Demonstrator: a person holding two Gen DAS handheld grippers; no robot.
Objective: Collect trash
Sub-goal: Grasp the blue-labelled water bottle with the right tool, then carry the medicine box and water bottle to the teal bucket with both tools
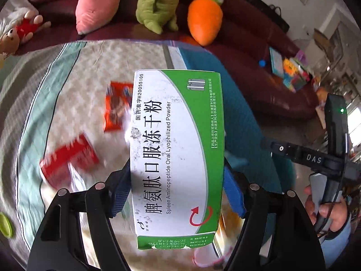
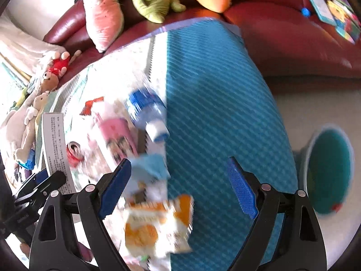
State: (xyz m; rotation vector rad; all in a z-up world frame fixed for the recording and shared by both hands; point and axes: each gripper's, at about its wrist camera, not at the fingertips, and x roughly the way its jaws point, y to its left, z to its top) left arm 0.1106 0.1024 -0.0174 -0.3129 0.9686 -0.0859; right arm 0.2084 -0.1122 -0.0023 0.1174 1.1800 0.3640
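My left gripper (image 1: 177, 187) is shut on a green and white medicine box (image 1: 176, 149) and holds it above the table. The box's edge also shows in the right wrist view (image 2: 54, 144). My right gripper (image 2: 178, 185) is open and empty above an orange and white snack packet (image 2: 155, 223). Other trash lies on the cloth: a blue-labelled bottle (image 2: 146, 115), a pink packet (image 2: 117, 135), a red wrapper (image 1: 117, 108) and a red box (image 1: 67, 160). A teal bin (image 2: 327, 171) stands on the floor at the right.
A patterned cloth (image 1: 79, 72) and a blue mat (image 2: 214, 90) cover the table. A dark red sofa (image 2: 282, 38) behind holds plush toys: pink (image 1: 97, 4), green (image 1: 158, 4) and an orange carrot (image 1: 203, 20). Books (image 1: 291, 72) lie on the sofa at right.
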